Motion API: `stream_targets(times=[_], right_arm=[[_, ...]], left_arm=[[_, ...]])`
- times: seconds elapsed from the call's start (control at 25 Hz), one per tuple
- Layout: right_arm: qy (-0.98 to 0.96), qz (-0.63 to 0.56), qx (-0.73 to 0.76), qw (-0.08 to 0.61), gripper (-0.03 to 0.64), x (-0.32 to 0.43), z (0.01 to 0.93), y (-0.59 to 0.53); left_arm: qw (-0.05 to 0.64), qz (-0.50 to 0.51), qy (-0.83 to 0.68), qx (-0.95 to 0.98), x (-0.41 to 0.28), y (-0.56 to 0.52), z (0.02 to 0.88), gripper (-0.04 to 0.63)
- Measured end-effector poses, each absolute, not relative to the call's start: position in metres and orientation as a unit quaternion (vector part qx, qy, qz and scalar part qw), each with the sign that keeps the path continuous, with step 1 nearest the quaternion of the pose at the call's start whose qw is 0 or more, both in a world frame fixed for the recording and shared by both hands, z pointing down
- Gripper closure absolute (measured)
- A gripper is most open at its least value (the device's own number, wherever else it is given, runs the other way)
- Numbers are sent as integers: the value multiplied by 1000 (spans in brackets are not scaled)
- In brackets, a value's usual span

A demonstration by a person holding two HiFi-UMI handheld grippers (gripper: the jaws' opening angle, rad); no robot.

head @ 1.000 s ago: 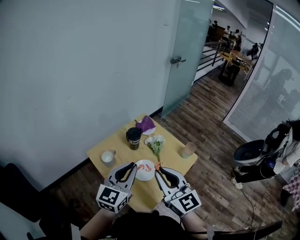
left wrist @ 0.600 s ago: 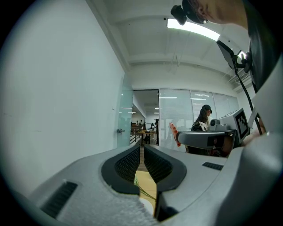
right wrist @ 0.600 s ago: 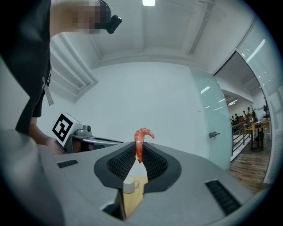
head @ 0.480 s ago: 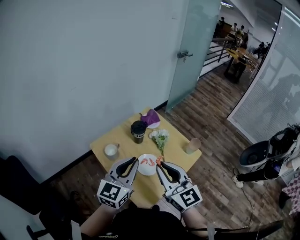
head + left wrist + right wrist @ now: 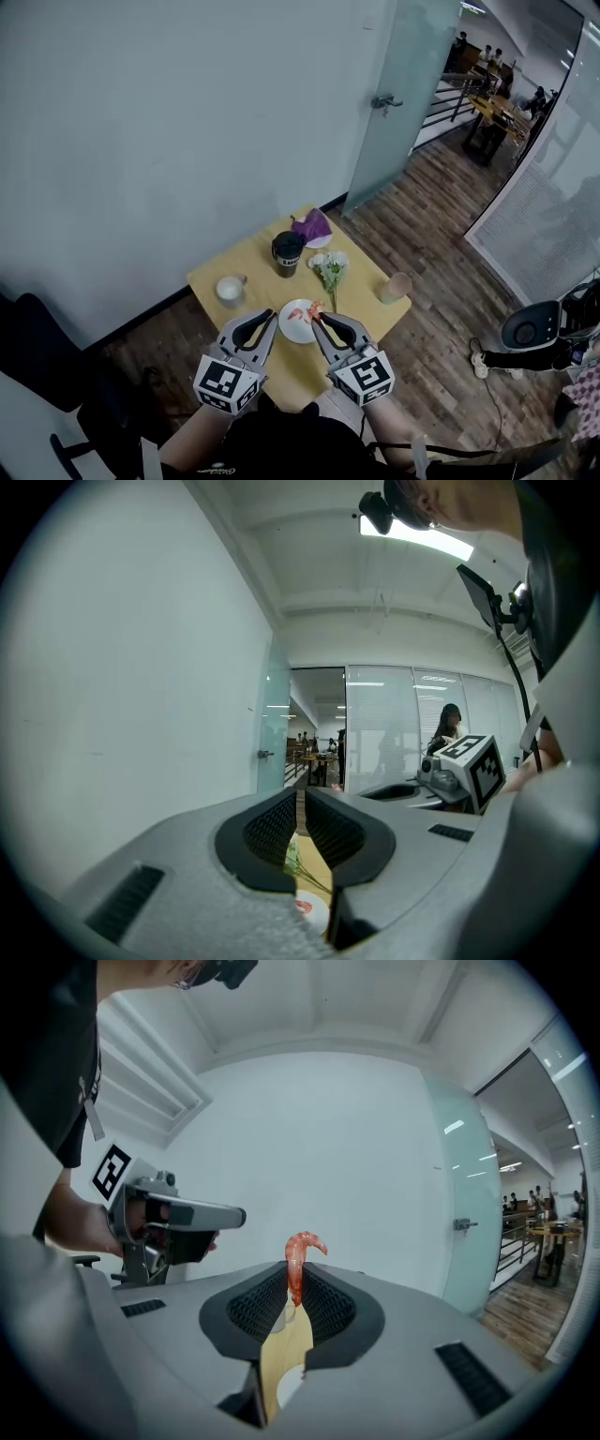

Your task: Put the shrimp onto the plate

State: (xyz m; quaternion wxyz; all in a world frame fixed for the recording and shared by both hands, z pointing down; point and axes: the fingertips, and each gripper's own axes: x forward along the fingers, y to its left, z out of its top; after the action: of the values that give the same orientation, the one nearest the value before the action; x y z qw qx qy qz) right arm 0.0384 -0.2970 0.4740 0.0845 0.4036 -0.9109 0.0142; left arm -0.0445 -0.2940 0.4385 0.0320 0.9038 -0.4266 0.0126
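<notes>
A white plate [image 5: 292, 329] lies near the front of the small yellow table [image 5: 246, 265], with an orange shrimp [image 5: 295, 315] on it. My right gripper [image 5: 317, 320] hangs at the plate's right rim, shut on another shrimp [image 5: 316, 307]. In the right gripper view this shrimp [image 5: 298, 1258] stands upright out of the right gripper [image 5: 292, 1285], its curled end on top. My left gripper [image 5: 271, 319] hovers at the plate's left rim. In the left gripper view the left gripper [image 5: 300, 819] is shut with nothing in it, and the plate [image 5: 315, 914] shows below.
On the table stand a black cup [image 5: 287, 253], a white mug [image 5: 228, 290], a tan cup [image 5: 397, 287], a bunch of white flowers [image 5: 330, 269] and a purple napkin on a small dish [image 5: 313, 228]. A dark chair [image 5: 37, 366] sits left; a glass door [image 5: 394, 103] stands behind.
The head view has shifted, so the table sits a little higher and to the right. Both grippers stay beside the plate, and the right one keeps hold of the shrimp.
</notes>
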Motion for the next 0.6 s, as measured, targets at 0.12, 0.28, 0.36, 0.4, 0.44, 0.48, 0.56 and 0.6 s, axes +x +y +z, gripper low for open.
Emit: stream_targets(times=[0.12,0.28,0.36,0.4,0.44,0.48,0.56,0.6], right_arm=[[-911,20,392,125,569,35,499,-309],[-909,32,378,171,569,34,532,-325],[-907,38,370,197,569,32,551,-332],[-906,41,365,210,569,30,561,-335],[-905,45,360,223,569,29,572,-337],[-903,50,356,235,570,27,583,-339],[-899,63,348,257,569,26,604,-344],[-897,70,343,268,569,25,614,-345]], left_arm=[[34,13,-433,901,-48,-295,439,563],[37,16,-441,897,-53,-295,442,563],[34,20,-446,894,-56,-295,443,563],[29,24,-449,893,-57,-295,443,563],[24,27,-451,892,-58,-295,442,563],[21,29,-452,891,-59,-295,442,563],[17,33,-455,889,-61,-296,441,563],[16,35,-457,888,-61,-297,441,563]])
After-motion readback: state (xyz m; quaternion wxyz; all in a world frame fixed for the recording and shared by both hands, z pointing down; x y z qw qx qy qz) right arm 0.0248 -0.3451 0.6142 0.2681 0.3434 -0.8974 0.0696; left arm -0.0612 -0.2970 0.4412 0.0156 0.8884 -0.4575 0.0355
